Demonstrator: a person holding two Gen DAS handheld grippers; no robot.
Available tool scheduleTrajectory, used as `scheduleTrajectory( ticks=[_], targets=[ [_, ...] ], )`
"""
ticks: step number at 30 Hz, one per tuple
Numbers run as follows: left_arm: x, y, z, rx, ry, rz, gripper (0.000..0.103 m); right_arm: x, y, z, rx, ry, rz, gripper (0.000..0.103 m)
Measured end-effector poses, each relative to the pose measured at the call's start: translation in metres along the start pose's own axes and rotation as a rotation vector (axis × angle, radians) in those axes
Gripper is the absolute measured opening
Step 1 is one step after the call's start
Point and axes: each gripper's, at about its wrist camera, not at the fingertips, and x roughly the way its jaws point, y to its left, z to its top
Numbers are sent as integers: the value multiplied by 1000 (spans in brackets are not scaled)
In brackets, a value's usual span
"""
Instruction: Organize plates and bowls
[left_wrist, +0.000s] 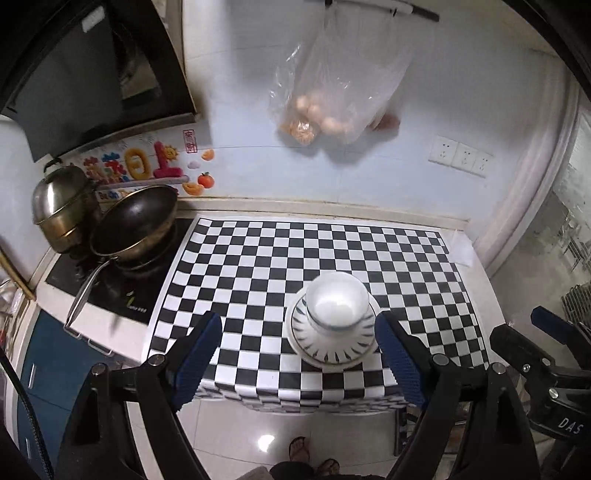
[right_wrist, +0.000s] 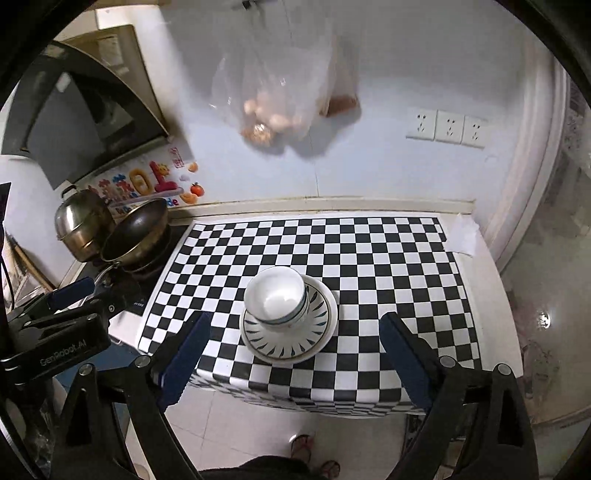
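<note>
A white bowl (left_wrist: 338, 299) (right_wrist: 275, 299) stands upright on a white plate with a blue leaf pattern (left_wrist: 332, 350) (right_wrist: 288, 343), near the front edge of the black-and-white checked cloth (left_wrist: 258, 258) (right_wrist: 369, 266). My left gripper (left_wrist: 298, 319) hovers above and in front of this stack, open, with nothing between its blue pads. My right gripper (right_wrist: 295, 317) hangs the same way, open and empty. Each gripper shows at the edge of the other's view: the right one (left_wrist: 554, 332) and the left one (right_wrist: 66, 302). Neither touches the stack.
A dark wok (left_wrist: 136, 229) (right_wrist: 136, 229) and a steel pot (left_wrist: 59, 206) (right_wrist: 81, 225) sit on the stove at the left. A plastic bag of food (left_wrist: 332, 96) hangs on the tiled wall. A person's sandalled feet (left_wrist: 299, 448) stand on the floor below.
</note>
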Motion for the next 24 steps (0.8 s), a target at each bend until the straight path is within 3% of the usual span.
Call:
scheduleTrajectory(
  ticks=[13,24],
  targets=[
    [-83,-15,-55,10,-50,28,85,-107,8,-56,-53,-90,-8,96],
    [-98,-13,-73,4,-49,51,85,-126,10,-70,-53,-102,1,96]
  ],
)
